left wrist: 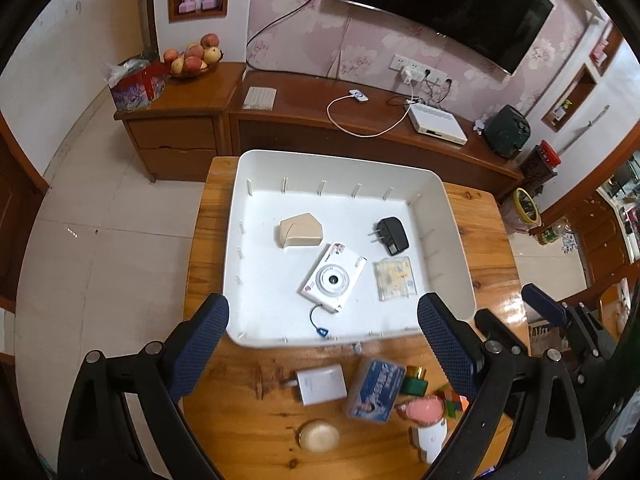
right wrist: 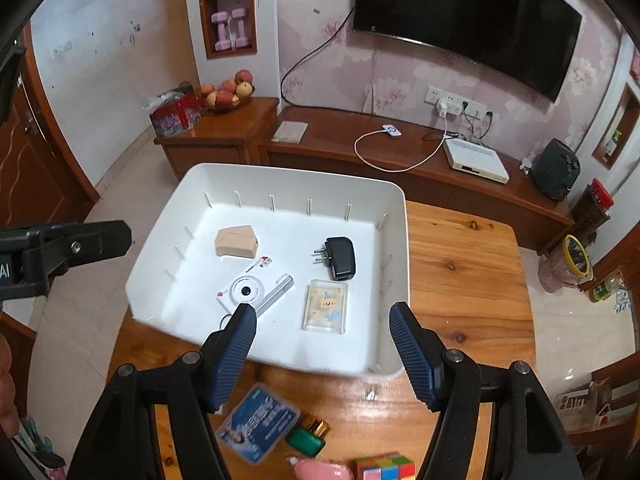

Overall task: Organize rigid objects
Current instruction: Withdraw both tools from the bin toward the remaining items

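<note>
1. The left gripper (left wrist: pixel 323 334) is holding its blue ribbed fingers (left wrist: pixel 200 344) spread wide with nothing between them; the right gripper (right wrist: pixel 323 354) is also standing open and empty, fingers (right wrist: pixel 236 354) apart.
2. A white rectangular tray (left wrist: pixel 456 216) is sitting on the wooden table (left wrist: pixel 488 248), showing thin ribs along its inner walls.
3. Inside are lying a white compact camera (left wrist: pixel 332 278), a beige angular block (left wrist: pixel 300 232), a black plug adapter (left wrist: pixel 393 235) and a clear flat case (left wrist: pixel 395 278).
4. Near the tray's front edge are waiting a white charger (left wrist: pixel 322 384), a blue card box (left wrist: pixel 374 390), a green lighter (right wrist: pixel 308 436) and a colourful puzzle cube (right wrist: pixel 384 468).
</note>
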Action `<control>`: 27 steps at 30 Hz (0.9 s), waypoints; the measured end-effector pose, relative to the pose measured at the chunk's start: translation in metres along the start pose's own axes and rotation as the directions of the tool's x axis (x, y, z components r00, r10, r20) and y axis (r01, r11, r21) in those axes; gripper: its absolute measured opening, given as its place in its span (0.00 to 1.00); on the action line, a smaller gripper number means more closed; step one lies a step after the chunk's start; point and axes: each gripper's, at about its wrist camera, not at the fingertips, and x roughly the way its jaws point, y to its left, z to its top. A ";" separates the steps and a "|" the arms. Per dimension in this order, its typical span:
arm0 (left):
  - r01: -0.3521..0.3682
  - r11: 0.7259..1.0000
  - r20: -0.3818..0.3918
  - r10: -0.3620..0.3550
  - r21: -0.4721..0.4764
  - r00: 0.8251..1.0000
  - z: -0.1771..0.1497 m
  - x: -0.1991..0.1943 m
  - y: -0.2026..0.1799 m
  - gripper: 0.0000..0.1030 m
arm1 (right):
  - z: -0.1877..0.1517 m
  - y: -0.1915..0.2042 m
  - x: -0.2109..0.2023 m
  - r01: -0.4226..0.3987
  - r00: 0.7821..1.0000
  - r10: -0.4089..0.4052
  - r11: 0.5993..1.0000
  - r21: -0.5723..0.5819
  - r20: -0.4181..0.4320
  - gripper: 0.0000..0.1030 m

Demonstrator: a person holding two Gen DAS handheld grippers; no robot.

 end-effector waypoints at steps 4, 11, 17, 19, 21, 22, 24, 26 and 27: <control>0.001 1.000 0.026 -0.002 0.026 1.000 -0.019 -0.016 0.000 0.93 | -0.012 -0.002 -0.020 0.013 1.000 -0.014 1.000 0.018 0.023 0.68; -0.012 0.995 0.035 0.009 0.094 0.999 -0.057 -0.023 -0.005 0.93 | -0.040 -0.013 -0.047 0.047 0.998 -0.050 0.997 0.054 0.042 0.68; -0.041 0.984 -0.007 0.043 0.171 0.999 -0.097 -0.007 -0.007 0.93 | -0.067 -0.031 -0.054 0.078 0.997 -0.080 0.990 0.116 0.017 0.68; -0.048 0.979 -0.028 0.054 0.196 0.998 -0.111 0.002 -0.008 0.93 | -0.075 -0.038 -0.054 0.093 0.995 -0.095 0.986 0.136 0.005 0.68; -0.051 0.975 -0.049 0.063 0.215 0.997 -0.123 0.010 -0.009 0.93 | -0.085 -0.048 -0.053 0.104 0.995 -0.103 0.979 0.175 -0.015 0.68; -0.052 0.973 -0.065 0.068 0.227 0.996 -0.132 0.016 -0.010 0.93 | -0.089 -0.053 -0.052 0.107 0.994 -0.104 0.976 0.192 -0.023 0.68; -0.051 0.970 -0.087 0.074 0.239 0.993 -0.143 0.025 -0.009 0.93 | -0.099 -0.064 -0.048 0.116 0.993 -0.107 0.966 0.233 -0.048 0.68; -0.048 0.966 -0.113 0.079 0.255 0.990 -0.157 0.036 -0.011 0.93 | -0.109 -0.072 -0.044 0.126 0.991 -0.111 0.958 0.258 -0.073 0.68; -0.046 0.965 -0.121 0.080 0.259 0.989 -0.161 0.039 -0.010 0.93 | -0.113 -0.074 -0.041 0.132 0.990 -0.114 0.956 0.262 -0.083 0.68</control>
